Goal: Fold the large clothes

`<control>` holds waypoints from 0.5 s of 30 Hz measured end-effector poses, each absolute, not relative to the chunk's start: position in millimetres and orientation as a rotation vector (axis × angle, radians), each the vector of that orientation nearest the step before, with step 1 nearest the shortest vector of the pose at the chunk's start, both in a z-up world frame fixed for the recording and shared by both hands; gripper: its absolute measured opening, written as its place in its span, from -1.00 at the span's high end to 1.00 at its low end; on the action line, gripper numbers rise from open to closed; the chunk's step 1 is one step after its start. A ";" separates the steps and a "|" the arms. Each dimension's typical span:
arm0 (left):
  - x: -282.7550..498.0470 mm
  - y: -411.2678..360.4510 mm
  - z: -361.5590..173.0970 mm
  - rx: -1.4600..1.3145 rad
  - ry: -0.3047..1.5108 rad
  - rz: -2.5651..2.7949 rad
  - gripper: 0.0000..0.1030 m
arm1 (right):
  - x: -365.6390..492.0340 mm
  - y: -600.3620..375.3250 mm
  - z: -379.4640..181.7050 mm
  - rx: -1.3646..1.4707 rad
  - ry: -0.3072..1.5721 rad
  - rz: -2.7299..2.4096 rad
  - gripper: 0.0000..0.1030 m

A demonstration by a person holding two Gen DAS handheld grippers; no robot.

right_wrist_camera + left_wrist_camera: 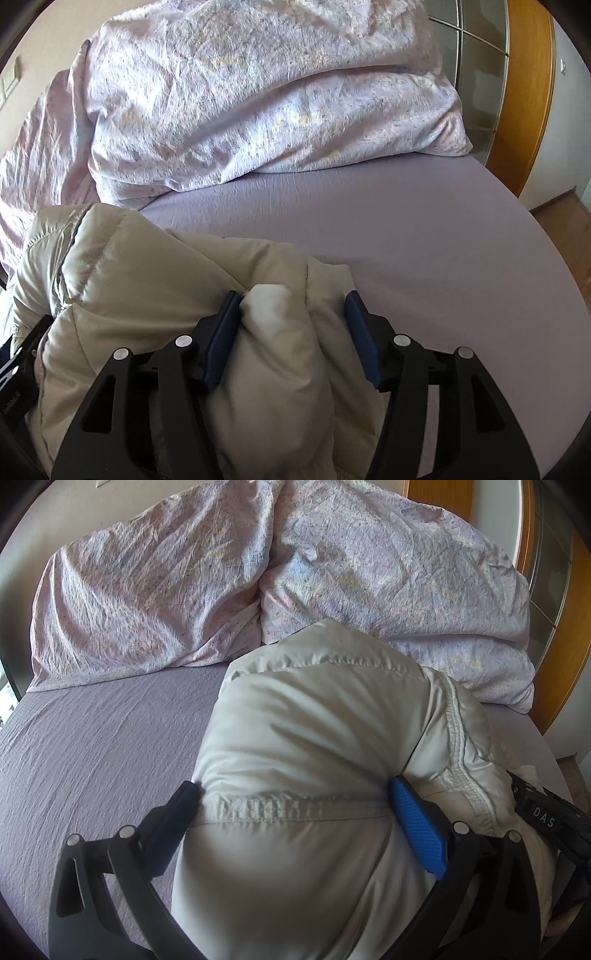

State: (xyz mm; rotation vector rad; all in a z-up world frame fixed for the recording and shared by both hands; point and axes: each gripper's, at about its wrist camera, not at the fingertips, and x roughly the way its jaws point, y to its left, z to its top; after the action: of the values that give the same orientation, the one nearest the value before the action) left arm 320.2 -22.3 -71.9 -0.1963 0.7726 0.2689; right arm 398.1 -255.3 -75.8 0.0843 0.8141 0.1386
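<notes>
A puffy beige jacket (314, 720) lies bunched on the lilac bed sheet (92, 738). My left gripper (295, 786) spans a thick roll of it, with both pads pressed into the fabric along a gathered seam. In the right wrist view, a fold of the same jacket (129, 258) bulges up between the fingers of my right gripper (293, 295). The left pad touches the fold, while the right pad's inner face shows bare beside it. A black part of the other gripper's body (546, 812) pokes in at the right edge of the left wrist view.
Two crumpled patterned duvets (147, 590) (258, 110) are piled at the far side of the bed. Bare lilac sheet (406, 240) stretches to the right of the jacket. A wooden door frame (524, 92) and wooden floor (561, 214) lie beyond the bed's right edge.
</notes>
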 end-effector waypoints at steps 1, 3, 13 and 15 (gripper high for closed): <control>320.2 -22.4 -72.0 -0.196 0.773 0.269 -0.97 | 398.5 -254.8 -76.7 0.085 0.810 0.134 -0.17; 320.0 -22.7 -72.0 -0.196 0.771 0.269 -0.97 | 399.7 -254.3 -77.6 0.083 0.802 0.125 -0.21; 320.3 -24.2 -72.2 -0.189 0.760 0.270 -0.97 | 391.1 -253.1 -79.1 0.074 0.766 0.090 -0.31; 320.0 -24.4 -72.6 -0.188 0.757 0.271 -0.97 | 391.3 -253.8 -79.4 0.077 0.764 0.085 -0.33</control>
State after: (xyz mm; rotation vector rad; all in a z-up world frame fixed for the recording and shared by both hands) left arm 320.0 -24.4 -72.6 -0.1881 0.7568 0.2715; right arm 391.3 -253.8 -79.4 0.0771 0.7641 0.0855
